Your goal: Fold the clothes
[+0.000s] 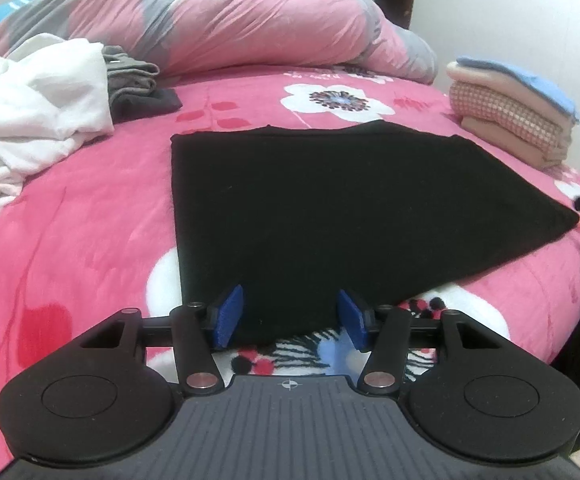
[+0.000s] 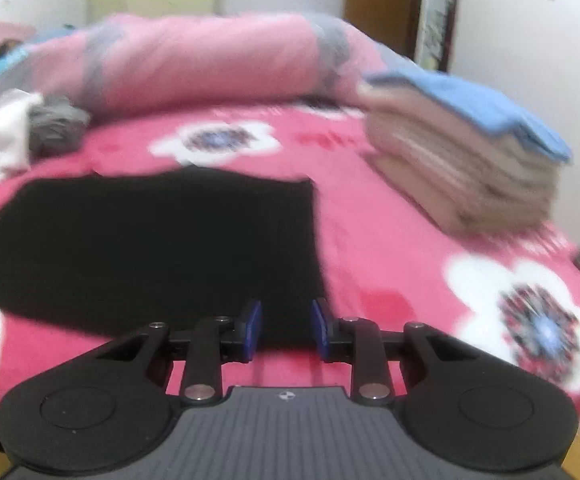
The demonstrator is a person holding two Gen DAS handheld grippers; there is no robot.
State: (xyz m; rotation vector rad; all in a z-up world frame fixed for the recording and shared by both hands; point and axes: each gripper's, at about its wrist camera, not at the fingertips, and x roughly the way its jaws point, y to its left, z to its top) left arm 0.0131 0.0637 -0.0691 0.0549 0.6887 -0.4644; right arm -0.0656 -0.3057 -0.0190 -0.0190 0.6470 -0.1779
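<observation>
A black cloth (image 1: 310, 208) lies flat on the pink bed cover (image 1: 69, 220) — folded stack (image 1: 514, 112) beside it. Left gripper (image 1: 290, 316) and right gripper (image 2: 285, 330) both gape, empty

Two hand-held grippers, level and pointing forward. The left gripper (image 1: 290, 317) has its blue-padded fingers (image 1: 229, 317) spread wide apart. The right gripper (image 2: 285, 330) has its fingers parted more narrowly, holding nothing.

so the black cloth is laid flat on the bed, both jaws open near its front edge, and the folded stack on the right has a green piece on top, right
Not quite: the top piece of the folded stack is blue, not green, as the left wrist view shows. The rest holds: the black cloth lies flat on the bed, and the left gripper and right gripper are open near its front edge.
</observation>
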